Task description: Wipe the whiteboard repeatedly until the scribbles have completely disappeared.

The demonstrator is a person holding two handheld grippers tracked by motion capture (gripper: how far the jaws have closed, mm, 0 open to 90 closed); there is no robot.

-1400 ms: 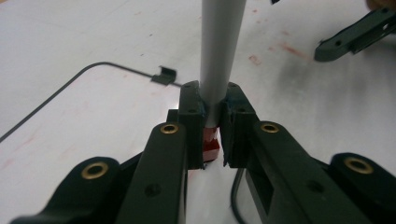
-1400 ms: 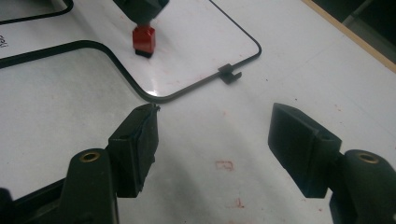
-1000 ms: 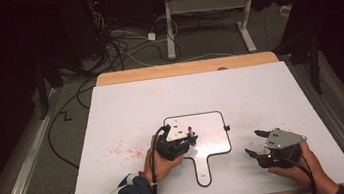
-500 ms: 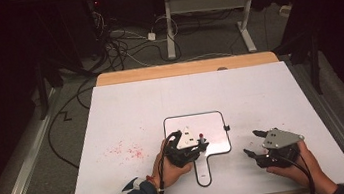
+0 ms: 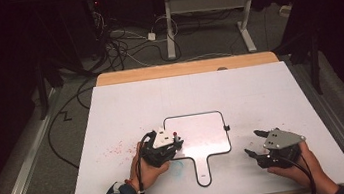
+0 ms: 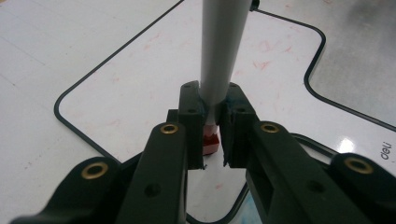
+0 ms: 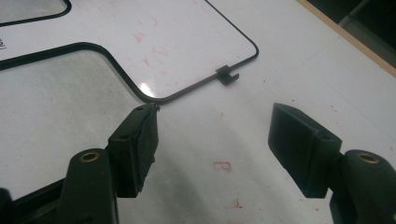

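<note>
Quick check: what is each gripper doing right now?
Left gripper: shut on a grey marker with red tip, over the small black-edged whiteboard.
Right gripper: open, holding nothing.

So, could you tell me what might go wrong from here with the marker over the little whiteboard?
1. The left gripper pinches the grey marker only near its red end, so the long barrel could lever and slip once it is pressed down.
2. The small whiteboard lies loose on the table, and the right gripper stands open beside it, not on it, so it may slide.
</note>
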